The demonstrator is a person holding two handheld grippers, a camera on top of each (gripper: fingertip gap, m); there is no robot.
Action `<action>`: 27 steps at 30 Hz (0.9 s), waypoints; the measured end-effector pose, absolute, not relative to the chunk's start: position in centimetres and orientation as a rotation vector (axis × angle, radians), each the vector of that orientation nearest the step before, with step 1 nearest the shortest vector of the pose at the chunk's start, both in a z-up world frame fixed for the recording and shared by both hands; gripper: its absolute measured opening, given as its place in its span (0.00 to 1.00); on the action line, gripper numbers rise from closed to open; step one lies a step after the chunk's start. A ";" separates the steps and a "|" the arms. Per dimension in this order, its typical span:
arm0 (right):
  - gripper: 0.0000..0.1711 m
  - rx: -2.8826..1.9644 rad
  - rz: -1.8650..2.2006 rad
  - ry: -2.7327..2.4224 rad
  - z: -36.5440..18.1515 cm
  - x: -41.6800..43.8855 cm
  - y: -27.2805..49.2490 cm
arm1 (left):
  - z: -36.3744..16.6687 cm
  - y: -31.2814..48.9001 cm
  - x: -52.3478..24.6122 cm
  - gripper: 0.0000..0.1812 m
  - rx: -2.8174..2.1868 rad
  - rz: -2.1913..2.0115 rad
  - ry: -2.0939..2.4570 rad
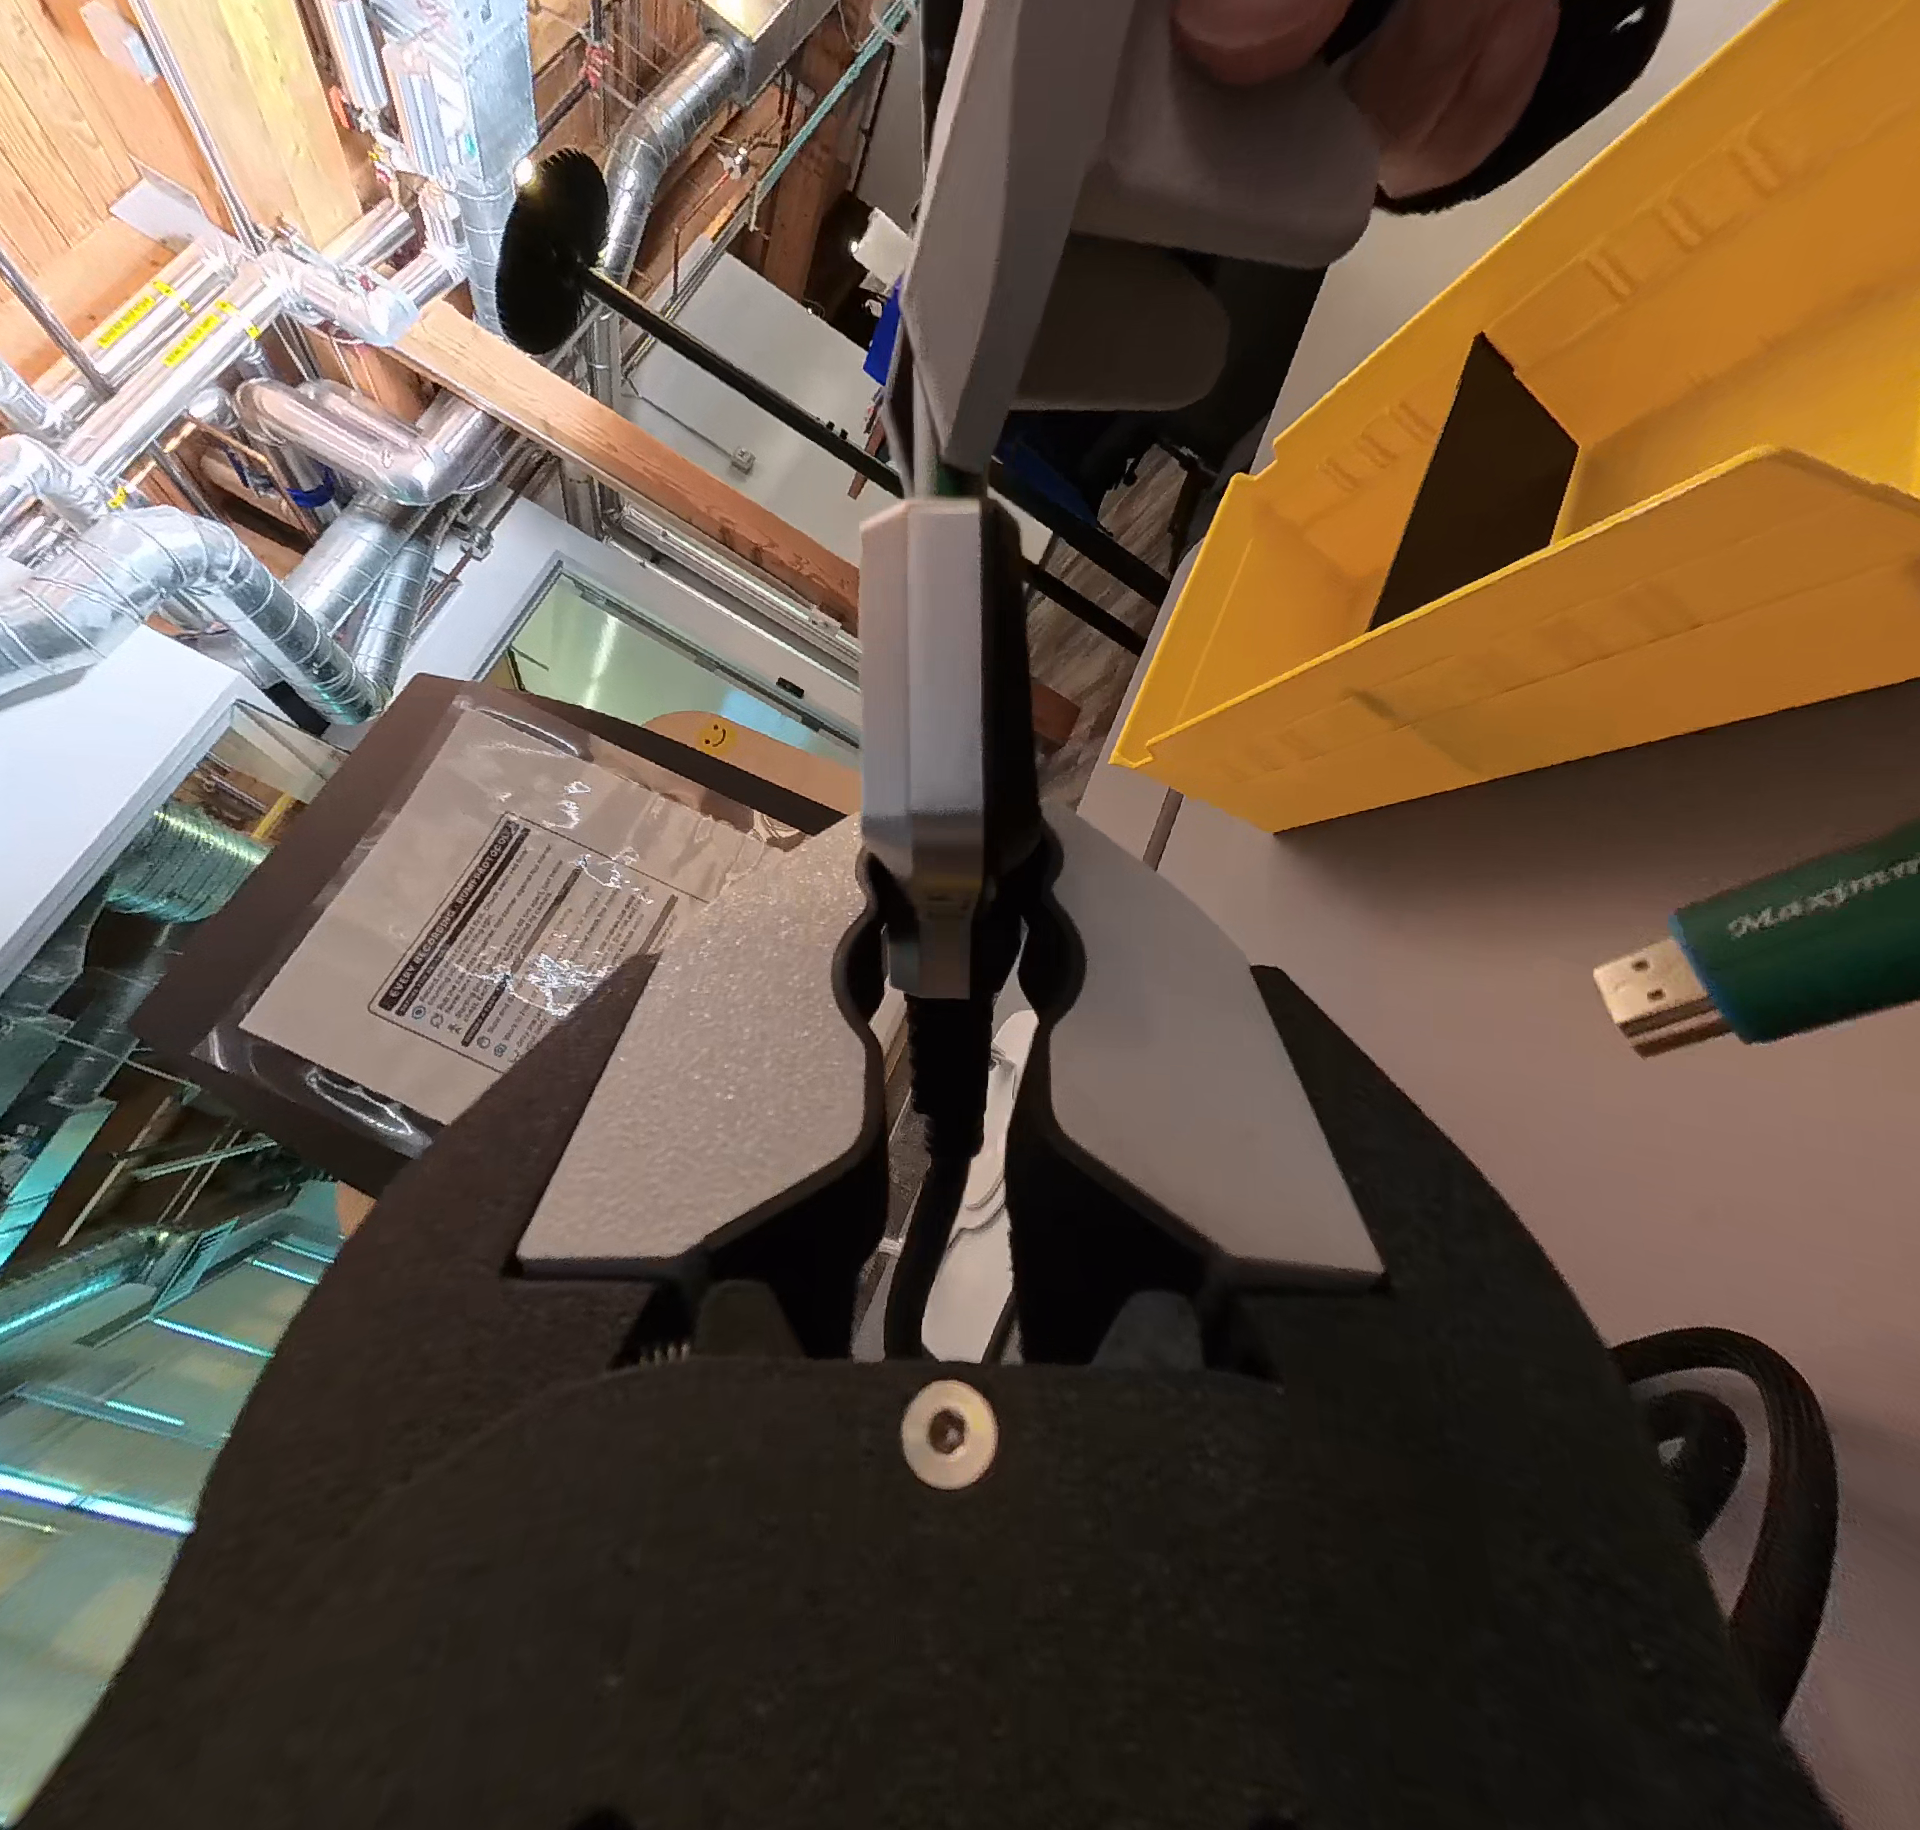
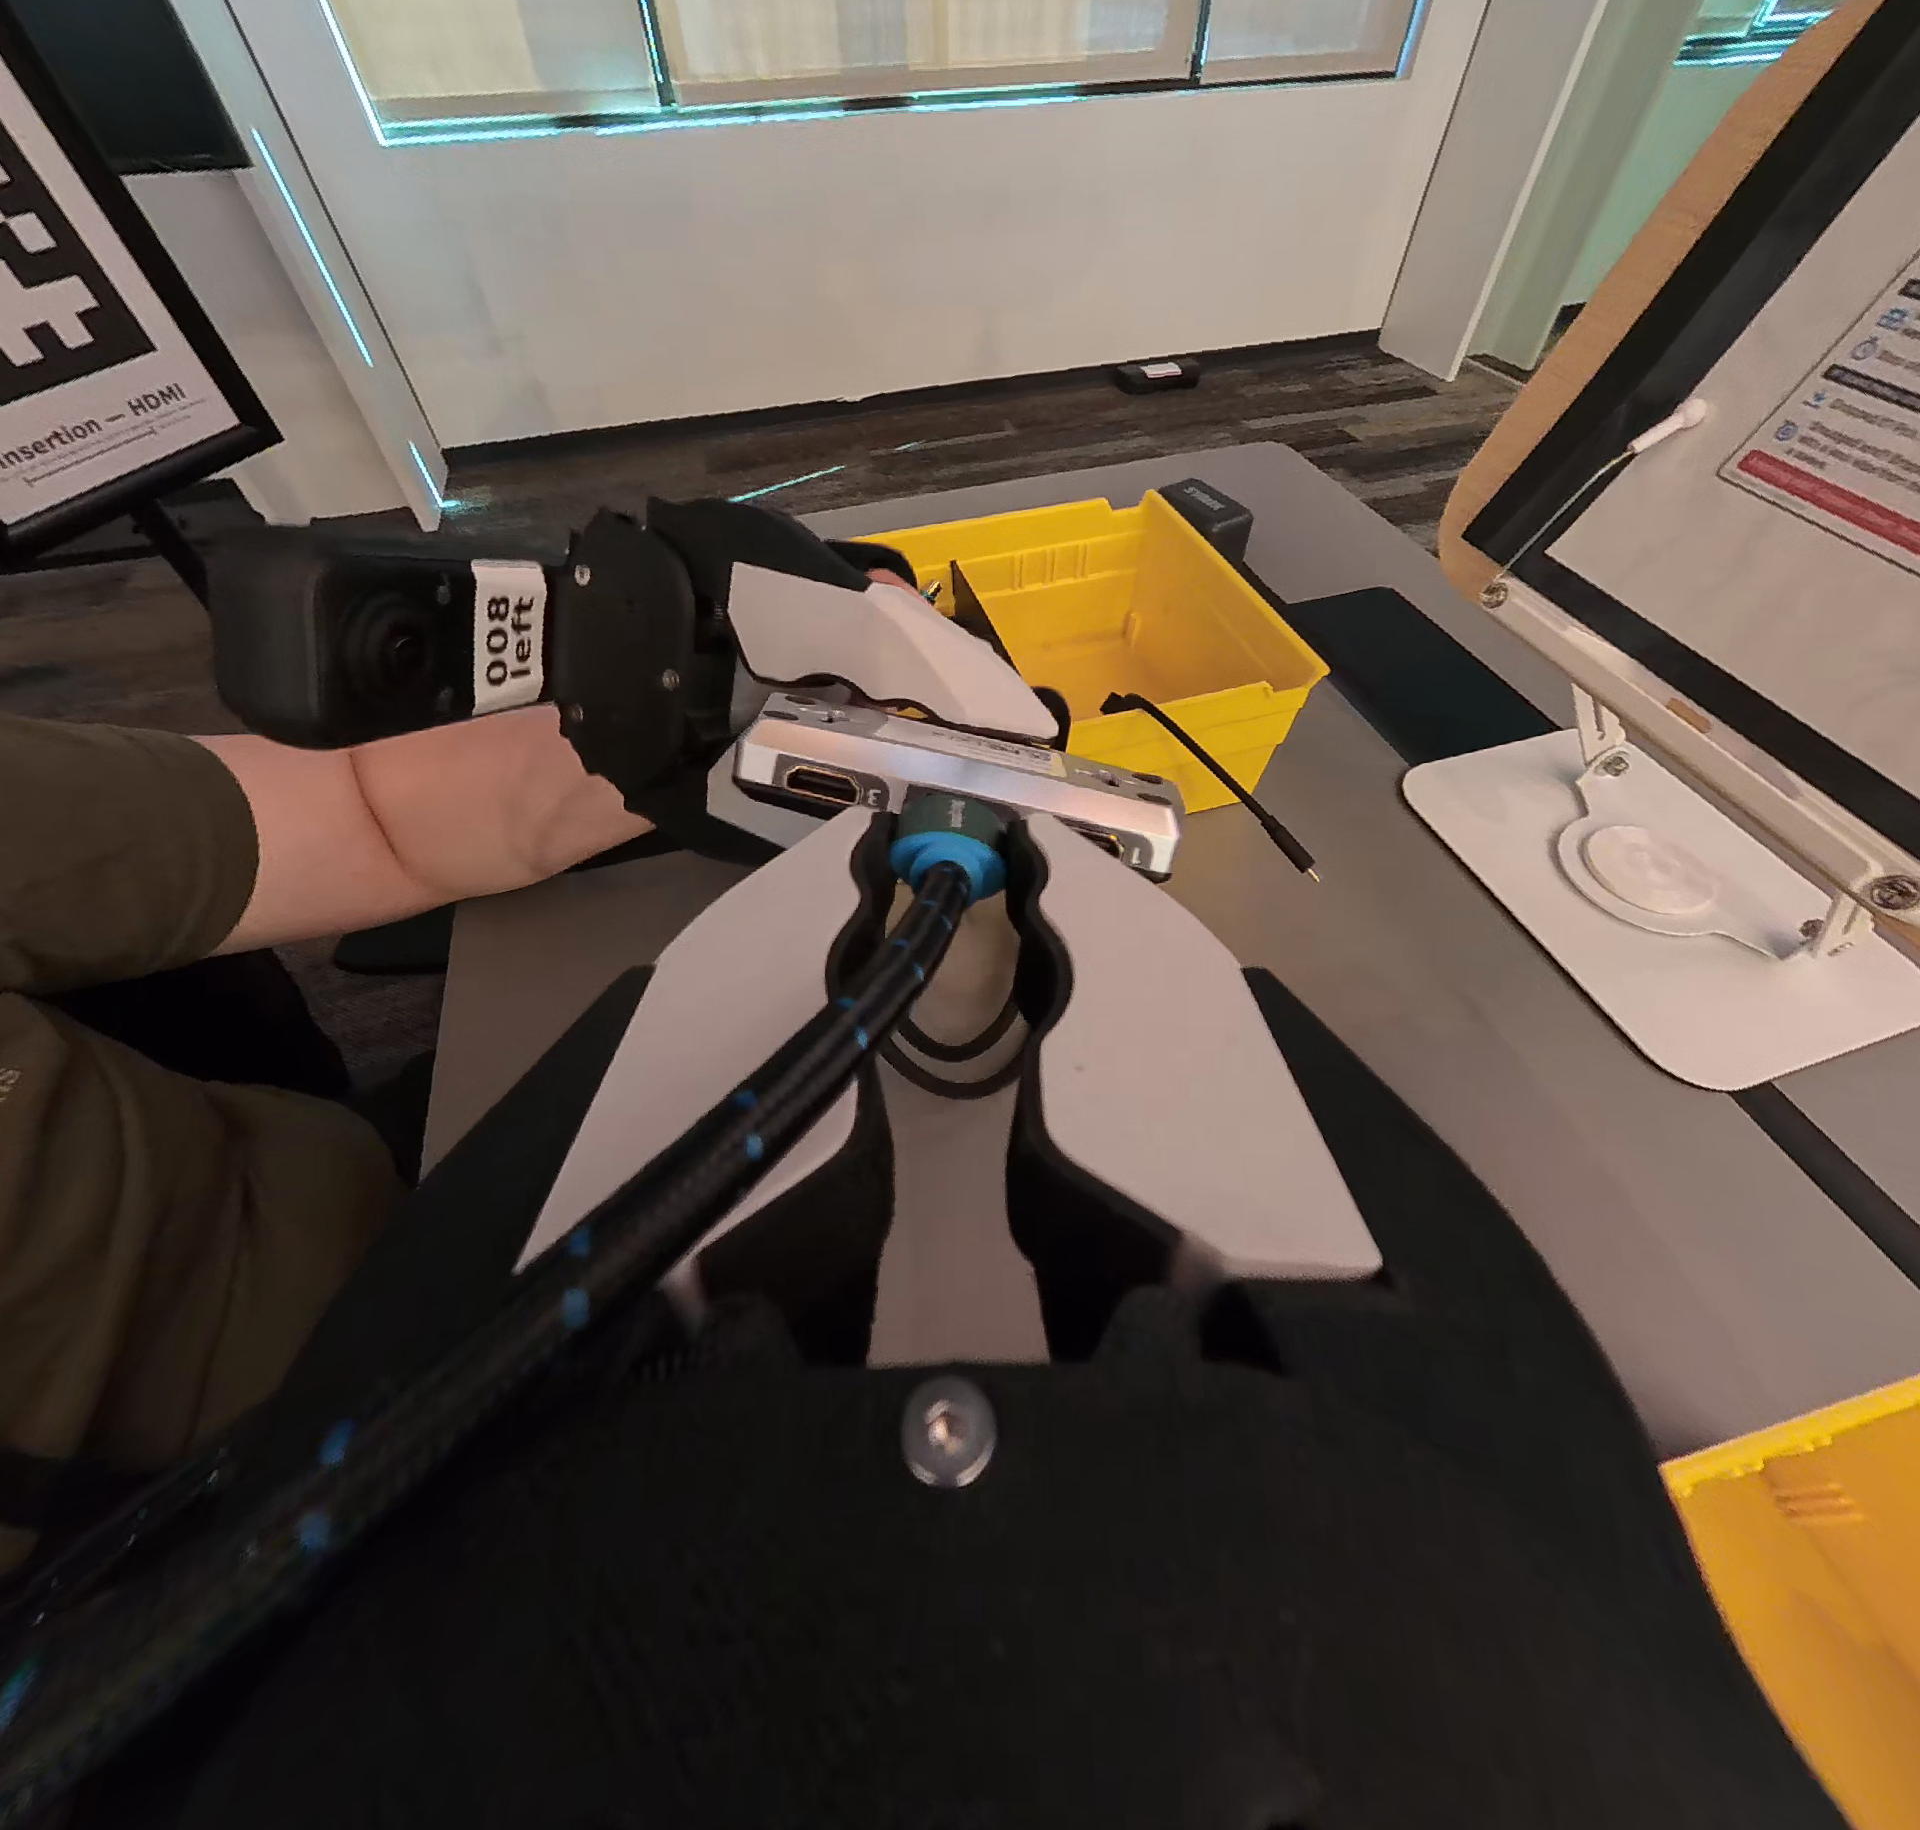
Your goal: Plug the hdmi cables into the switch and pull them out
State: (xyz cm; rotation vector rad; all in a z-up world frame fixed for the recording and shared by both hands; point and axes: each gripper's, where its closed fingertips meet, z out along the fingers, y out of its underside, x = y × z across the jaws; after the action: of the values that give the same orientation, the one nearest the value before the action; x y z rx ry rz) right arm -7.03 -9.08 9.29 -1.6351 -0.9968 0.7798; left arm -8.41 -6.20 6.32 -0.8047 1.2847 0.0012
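Note:
My left gripper (image 1: 940, 907) is shut on the silver HDMI switch (image 1: 925, 700), seen edge-on and held above the grey table. In the right wrist view the left gripper (image 2: 997, 705) grips the switch (image 2: 1049, 767) from the left. My right gripper (image 2: 945, 845) is shut on a green HDMI plug (image 2: 940, 819) with a blue collar. The plug's front end sits in the switch's middle port. Its black braided cable (image 2: 623, 1261) runs back to the lower left. A port (image 2: 826, 783) left of the plug is empty. A second green HDMI plug (image 1: 1766, 959) lies loose at the right.
A yellow bin (image 2: 1143, 617) stands behind the switch with a thin black cable (image 2: 1205, 752) hanging over its wall; it also shows in the left wrist view (image 1: 1558, 585). Another yellow bin (image 2: 1797, 1624) is at the near right. A framed sign on a white base (image 2: 1662, 897) stands right. Some 5 centimeters of space lies between my two pairs of fingers.

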 end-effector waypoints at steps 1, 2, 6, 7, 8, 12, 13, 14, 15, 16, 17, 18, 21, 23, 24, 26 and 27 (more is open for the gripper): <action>0.13 -1.637 0.780 -0.986 9.4 -7.0 -9.1 | 6.4 -6.3 -8.4 0.12 -0.808 -0.004 1.277; 0.13 -1.646 0.767 -0.990 9.2 -7.1 -9.1 | 6.5 -6.4 -8.3 0.12 -0.814 -0.012 1.272; 0.13 -1.638 0.748 -0.979 9.4 -7.0 -9.0 | 6.5 -6.4 -8.2 0.11 -0.830 0.009 1.264; 0.13 -1.640 0.747 -0.976 9.4 -7.0 -8.9 | 6.5 -6.3 -8.2 0.12 -0.835 0.014 1.264; 0.13 -1.645 0.746 -0.976 9.3 -7.0 -8.8 | 6.4 -6.2 -8.1 0.12 -0.842 0.016 1.265; 0.13 -1.645 0.760 -0.970 9.1 -7.0 -8.6 | 6.3 -6.0 -8.2 0.11 -0.859 0.026 1.265; 0.13 -1.645 0.756 -0.973 9.0 -7.0 -8.6 | 6.2 -6.0 -8.2 0.11 -0.864 0.029 1.267; 0.13 -1.647 0.750 -0.975 8.9 -7.1 -8.5 | 6.0 -5.8 -8.3 0.11 -0.869 0.037 1.268; 0.13 -1.652 0.746 -0.976 8.8 -7.2 -8.4 | 5.9 -5.7 -8.3 0.11 -0.875 0.045 1.270; 0.13 -1.656 0.744 -0.977 8.6 -7.2 -8.3 | 5.8 -5.6 -8.3 0.11 -0.882 0.046 1.271; 0.13 -1.658 0.744 -0.975 8.5 -7.2 -8.2 | 5.6 -5.6 -8.4 0.11 -0.888 0.044 1.271; 0.13 -1.658 0.744 -0.974 8.4 -7.3 -8.1 | 5.5 -5.4 -8.4 0.11 -0.891 0.046 1.272; 0.13 -1.675 0.717 -0.981 8.0 -7.2 -7.7 | 5.1 -4.9 -8.4 0.12 -0.886 0.072 1.283; 0.13 -1.672 0.670 -1.016 7.9 -7.0 -7.7 | 5.0 -4.8 -8.2 0.12 -0.853 0.076 1.289; 0.13 -1.663 0.646 -1.035 7.9 -6.9 -7.8 | 5.0 -4.9 -8.1 0.12 -0.833 0.073 1.286; 0.13 -1.631 0.617 -1.090 8.2 -6.9 -8.3 | 5.5 -5.3 -8.0 0.12 -0.807 0.047 1.274; 0.13 -1.609 0.587 -1.129 8.4 -6.7 -8.6 | 5.6 -5.5 -8.0 0.12 -0.810 0.024 1.276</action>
State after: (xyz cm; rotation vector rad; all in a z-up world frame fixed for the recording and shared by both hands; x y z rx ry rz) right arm -6.69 -8.56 8.36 -1.6089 -1.1287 0.5871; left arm -8.01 -5.45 5.57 -0.8099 1.2758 0.0244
